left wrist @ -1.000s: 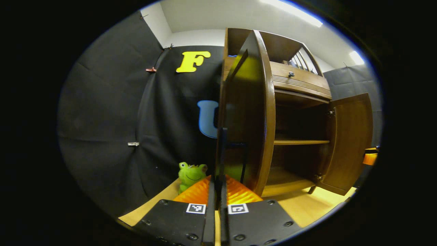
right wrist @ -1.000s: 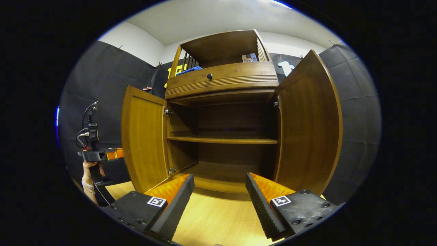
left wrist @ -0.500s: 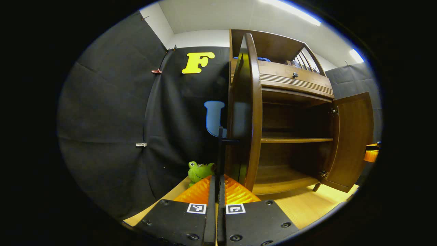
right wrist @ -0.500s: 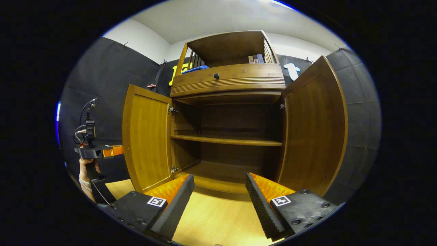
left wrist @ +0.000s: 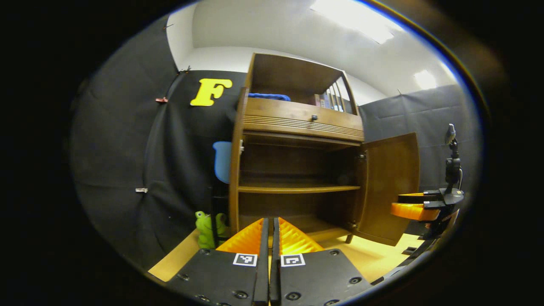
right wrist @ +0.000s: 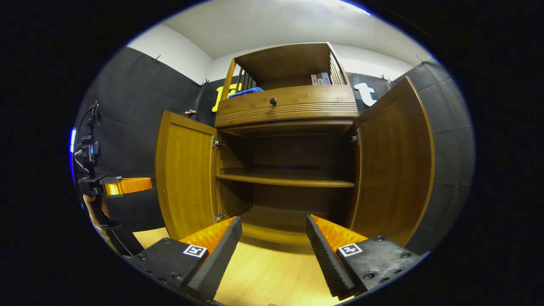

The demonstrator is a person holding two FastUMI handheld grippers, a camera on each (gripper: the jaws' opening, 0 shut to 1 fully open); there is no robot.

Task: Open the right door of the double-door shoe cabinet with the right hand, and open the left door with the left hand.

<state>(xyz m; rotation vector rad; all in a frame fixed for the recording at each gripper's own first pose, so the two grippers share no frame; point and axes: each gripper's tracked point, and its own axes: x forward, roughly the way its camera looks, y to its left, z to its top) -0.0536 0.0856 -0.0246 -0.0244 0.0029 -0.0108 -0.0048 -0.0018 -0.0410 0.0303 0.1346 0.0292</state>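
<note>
In the left gripper view, the left hand-held gripper sits nearest, its two fingers pressed together with nothing between them. In the right gripper view, the right hand-held gripper has its fingers spread wide apart, and nothing lies in the gap. Both hang over the light wooden floor in front of the shoe cabinet.

Just beyond the right hand-held gripper's fingers, the cabinet stands with both doors swung out. The left door stands open at the left of that view and the right door at the right, each hanging from hinges on the cabinet's sides. In the left gripper view the left door appears edge-on at the cabinet's left side, though the angle makes this hard to judge. Between the doors, a single shelf crosses the dark inside, with the cabinet's bottom board below it.

Above the doors runs a drawer front with a small dark knob. On top, in an open compartment, lie a blue cloth at the left and a few books at the right.

Left of the cabinet, near the black wall, stands a green frog toy.
</note>
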